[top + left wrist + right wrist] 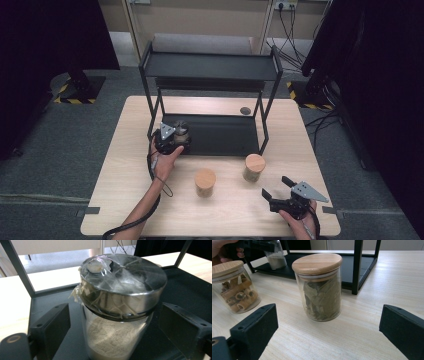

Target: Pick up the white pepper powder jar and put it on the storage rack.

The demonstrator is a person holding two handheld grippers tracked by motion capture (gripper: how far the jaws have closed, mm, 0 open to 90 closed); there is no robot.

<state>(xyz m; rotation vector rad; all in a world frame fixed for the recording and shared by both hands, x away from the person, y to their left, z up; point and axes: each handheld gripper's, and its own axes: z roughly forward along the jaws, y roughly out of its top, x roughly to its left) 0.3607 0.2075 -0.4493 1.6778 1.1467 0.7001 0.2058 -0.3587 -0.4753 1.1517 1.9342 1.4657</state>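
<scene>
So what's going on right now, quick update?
Left gripper open around steel-lidded glass powder jar on black shelf. Right gripper open, facing wooden-lidded leaf jar. Nothing blocking.

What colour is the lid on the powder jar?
Silvery metal under clear wrap, best in the left gripper view.

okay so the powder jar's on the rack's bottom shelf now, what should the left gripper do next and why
Probably draw the left gripper straight back. Its jaws stand apart from the powder jar, which sits upright on the rack's lower shelf; a level retreat avoids tipping it.
</scene>
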